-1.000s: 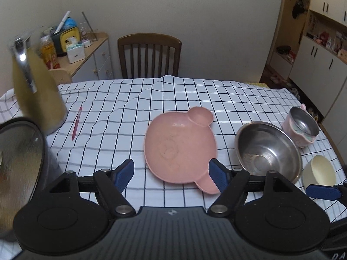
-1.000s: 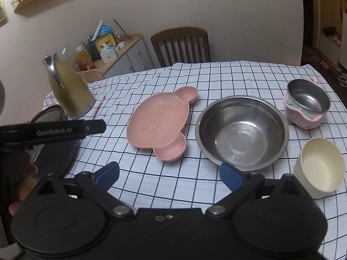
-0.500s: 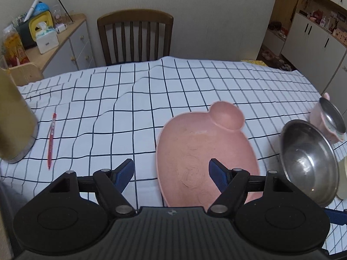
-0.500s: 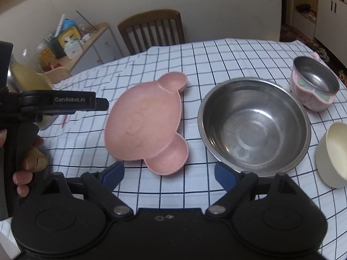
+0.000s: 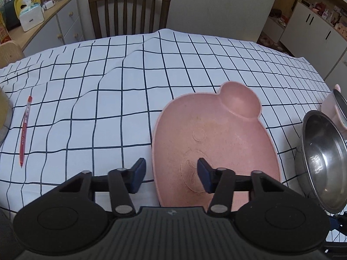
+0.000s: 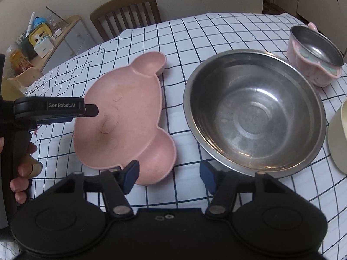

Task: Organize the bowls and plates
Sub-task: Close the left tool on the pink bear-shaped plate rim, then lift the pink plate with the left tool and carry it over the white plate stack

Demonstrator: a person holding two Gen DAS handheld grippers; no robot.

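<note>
Centrally, a checked tablecloth covers the table; wooden chair beyond, bare cloth at left (red pen only). Pink plate lies beside the steel bowl. Left gripper and right gripper, jaws just narrowed, each straddle the plate's rim, gripping nothing.
</note>
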